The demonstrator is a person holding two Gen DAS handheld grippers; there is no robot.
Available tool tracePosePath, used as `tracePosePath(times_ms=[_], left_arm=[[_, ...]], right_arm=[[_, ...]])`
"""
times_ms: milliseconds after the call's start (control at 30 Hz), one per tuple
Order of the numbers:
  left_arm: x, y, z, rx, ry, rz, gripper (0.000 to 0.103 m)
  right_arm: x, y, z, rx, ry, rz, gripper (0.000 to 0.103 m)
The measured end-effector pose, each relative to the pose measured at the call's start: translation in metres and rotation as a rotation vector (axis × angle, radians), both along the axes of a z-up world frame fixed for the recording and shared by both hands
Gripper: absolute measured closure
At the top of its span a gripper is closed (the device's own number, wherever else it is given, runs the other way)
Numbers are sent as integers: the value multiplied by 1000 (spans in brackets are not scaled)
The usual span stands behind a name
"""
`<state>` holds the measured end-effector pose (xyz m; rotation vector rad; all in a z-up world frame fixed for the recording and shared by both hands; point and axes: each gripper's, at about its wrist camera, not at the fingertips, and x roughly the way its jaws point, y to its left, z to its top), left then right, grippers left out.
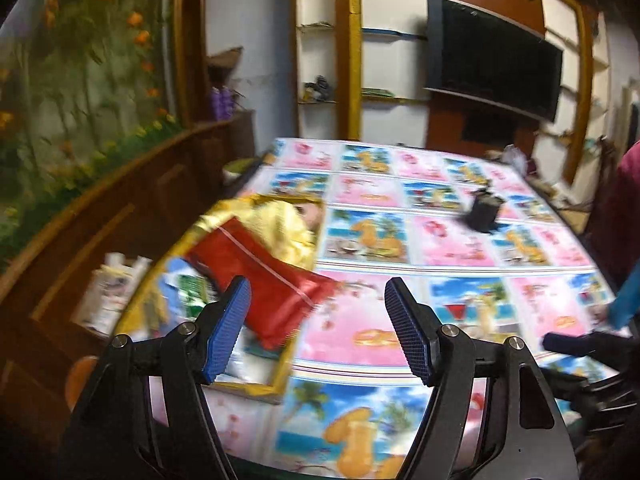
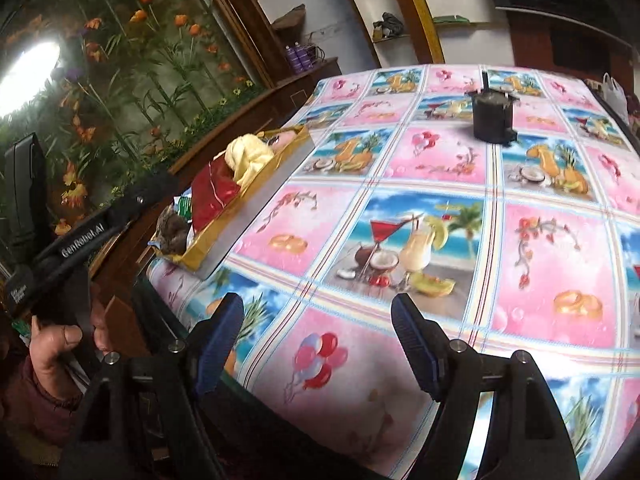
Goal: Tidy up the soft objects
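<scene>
Left wrist view: the left gripper [image 1: 318, 330] hovers spread and empty above the counter [image 1: 460, 248], the red cloth [image 1: 264, 284] in the gold tray [image 1: 260, 390] just ahead-left.

Right wrist view: the right gripper [image 2: 318, 344] hovers level, spread, empty; the tray [image 2: 208, 240] lies ahead-left.

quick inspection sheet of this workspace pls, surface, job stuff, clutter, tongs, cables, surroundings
surface: table under a patterned tablecloth of pink and tropical-drink squares.
job's things: gold tray at the table's left edge holding a red cloth, a yellow cloth and a dark fuzzy item; more underneath, too blurred to name.
clutter: black device standing alone on the far part of the cloth.
tongs: left tongs open, empty, near the tray; right tongs open, empty, over bare cloth.
cables: nothing seen.
surroundings: flower mural on the left, wall shelves, dark TV, white bag past the far right corner.
</scene>
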<state>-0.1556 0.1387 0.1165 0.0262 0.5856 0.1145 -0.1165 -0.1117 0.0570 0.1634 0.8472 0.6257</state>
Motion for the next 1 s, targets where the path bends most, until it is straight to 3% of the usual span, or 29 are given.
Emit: tracePosePath(times_ms=[367, 700, 1000], left_arm=[[9, 33, -20, 32, 81, 152, 33], [12, 62, -37, -16, 105, 202, 33], [16, 72, -46, -29, 121, 215, 33]], right_arm=[[4, 44, 1, -93, -32, 117, 27], [8, 101, -4, -220, -42, 173, 27], [9, 123, -12, -272, -34, 201, 27]])
